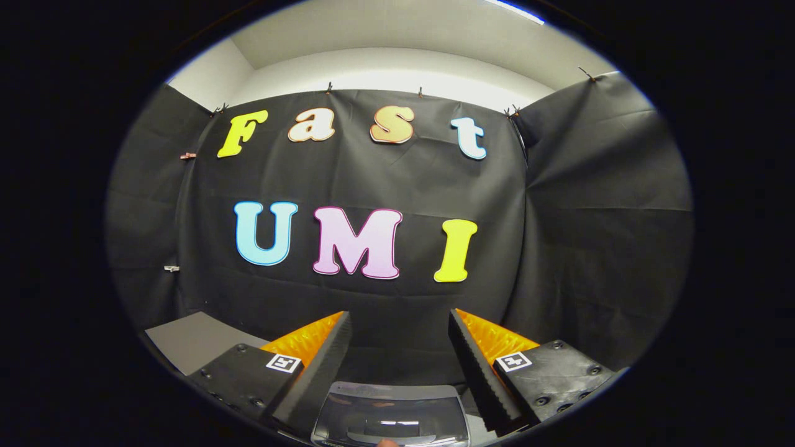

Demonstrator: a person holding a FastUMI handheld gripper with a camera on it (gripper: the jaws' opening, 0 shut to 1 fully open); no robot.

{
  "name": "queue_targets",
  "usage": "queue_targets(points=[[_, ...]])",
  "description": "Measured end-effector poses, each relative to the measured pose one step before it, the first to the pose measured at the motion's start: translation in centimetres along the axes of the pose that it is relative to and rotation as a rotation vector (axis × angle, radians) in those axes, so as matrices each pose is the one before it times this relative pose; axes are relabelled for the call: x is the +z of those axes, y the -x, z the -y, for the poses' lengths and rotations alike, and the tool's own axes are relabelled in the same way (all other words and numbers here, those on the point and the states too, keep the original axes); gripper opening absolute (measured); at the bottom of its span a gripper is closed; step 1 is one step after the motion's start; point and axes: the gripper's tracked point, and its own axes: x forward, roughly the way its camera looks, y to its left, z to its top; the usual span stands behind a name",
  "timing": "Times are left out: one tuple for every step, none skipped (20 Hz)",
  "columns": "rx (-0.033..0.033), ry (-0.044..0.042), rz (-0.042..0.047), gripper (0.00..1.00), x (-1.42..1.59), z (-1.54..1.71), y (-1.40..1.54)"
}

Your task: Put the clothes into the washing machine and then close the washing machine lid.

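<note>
- My gripper (400, 323) is spread wide, fingers grasping nothing, aimed level at the booth's cloth wall.
- The washing machine lid (391, 413) lies at the frame's bottom centre, between my fingers, seemingly down.
- Whether clothes are inside, I cannot tell.

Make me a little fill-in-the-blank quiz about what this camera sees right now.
1. The hand-held gripper has its fingers ____, with nothing between them.
2. Low between the fingers lies the washing machine's glossy ____.
3. Beyond the fingers hangs a ____ cloth wall.
4. A grey surface lies beside the ____ finger.

Missing words: open; lid; black; left
</note>
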Motion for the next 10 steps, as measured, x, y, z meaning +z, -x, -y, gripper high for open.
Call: queue_targets(points=[[0.0021,-0.00349,0.00037,0.98,-0.012,-0.089,0.07],[-0.00073,0.00193,0.00214,0.98,0.002,0.004,-0.098],[0.00202,0.00176,-0.00018,0.98,-0.029,0.025,-0.069],[0.0019,-0.00111,-0.00205,0.98,-0.047,-0.078,-0.13],[0.00443,-0.00042,0.00006,0.98,-0.028,-0.111,-0.062],[-0.00197,0.00132,-0.00047,0.98,0.002,0.049,-0.155],[0.0,-0.00047,0.00117,0.98,0.049,0.012,-0.031],[0.00037,-0.00252,-0.00072,0.98,-0.026,-0.069,-0.131],[0.00011,0.00074,0.00055,0.98,-0.042,-0.011,-0.03],[-0.00447,0.0015,0.00004,0.98,-0.029,0.074,-0.058]])
